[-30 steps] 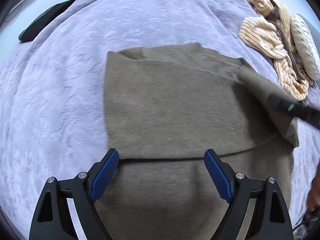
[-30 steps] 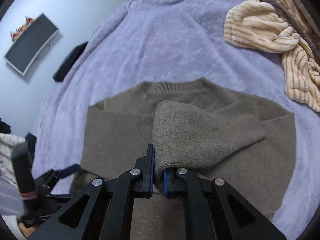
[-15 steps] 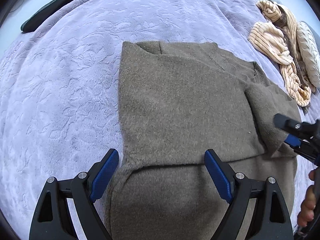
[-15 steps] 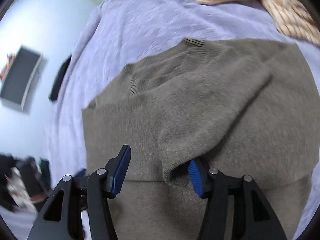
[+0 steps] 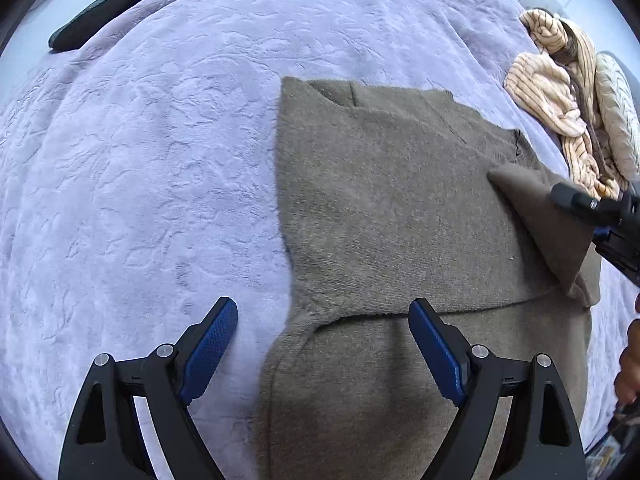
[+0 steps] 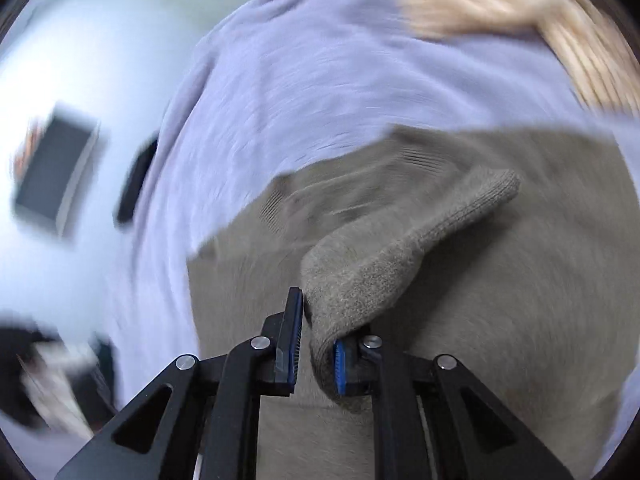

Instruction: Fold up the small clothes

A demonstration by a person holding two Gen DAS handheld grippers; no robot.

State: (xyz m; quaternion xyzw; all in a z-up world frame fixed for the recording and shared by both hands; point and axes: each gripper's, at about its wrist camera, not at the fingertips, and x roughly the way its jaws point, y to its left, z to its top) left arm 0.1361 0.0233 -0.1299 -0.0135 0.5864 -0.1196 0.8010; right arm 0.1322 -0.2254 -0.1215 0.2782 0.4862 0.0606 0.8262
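A taupe knit sweater lies flat on the lilac blanket, its upper part folded over the lower. My left gripper hovers open over the sweater's left edge, one finger above the blanket and the other above the knit. Nothing is between its pads. My right gripper has its jaws closing on the sweater's sleeve, and a fold of the sleeve is pinched between the blue pads. In the left wrist view the right gripper holds the sleeve raised like a tent at the sweater's right side.
A pile of cream striped and cable-knit clothes lies at the bed's far right. A dark flat object rests at the far left edge. A person's hand shows at the right edge. A dark screen is beyond the bed.
The right gripper opened and let the sleeve go, then closed on it again and lifted it. The left gripper slid left, from over the sweater's middle to its left edge.
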